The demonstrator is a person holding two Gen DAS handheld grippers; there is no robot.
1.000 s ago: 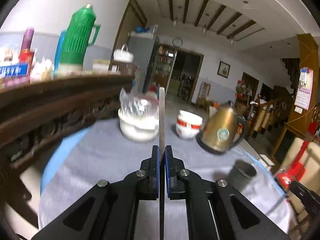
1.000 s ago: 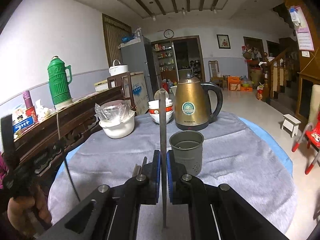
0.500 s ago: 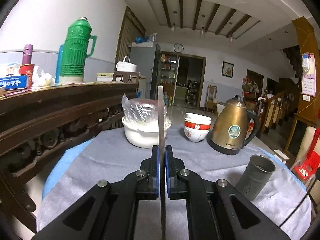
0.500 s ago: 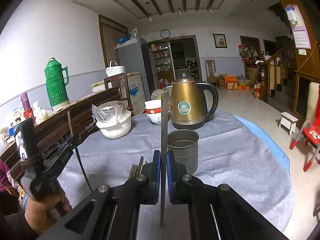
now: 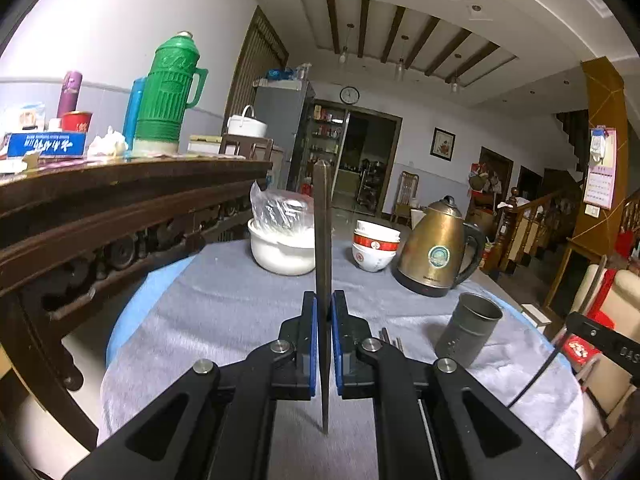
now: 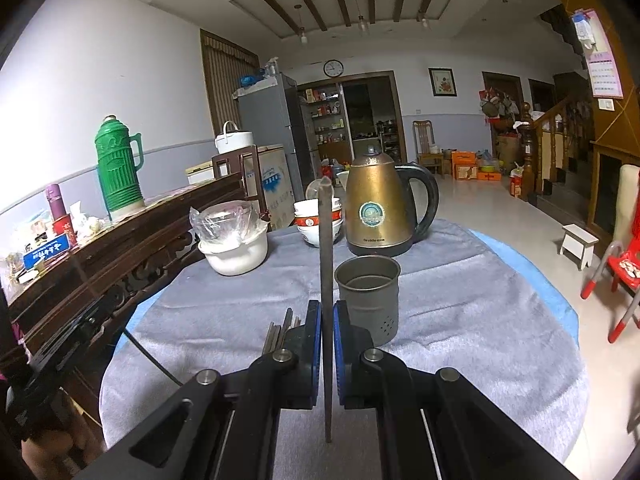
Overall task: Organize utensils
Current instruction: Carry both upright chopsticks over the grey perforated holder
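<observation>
Each pair of tongs is clenched on an upright chopstick: the left tongs grip one chopstick, the right tongs another. More chopsticks lie on the grey-clothed worktop, just left of the right tongs. The metal holder stands just beyond, right of centre, with the kettle behind it. Judged risks: a slanted tip catching the holder's rim and tipping it, or a thin stick pivoting in the pads.
</observation>
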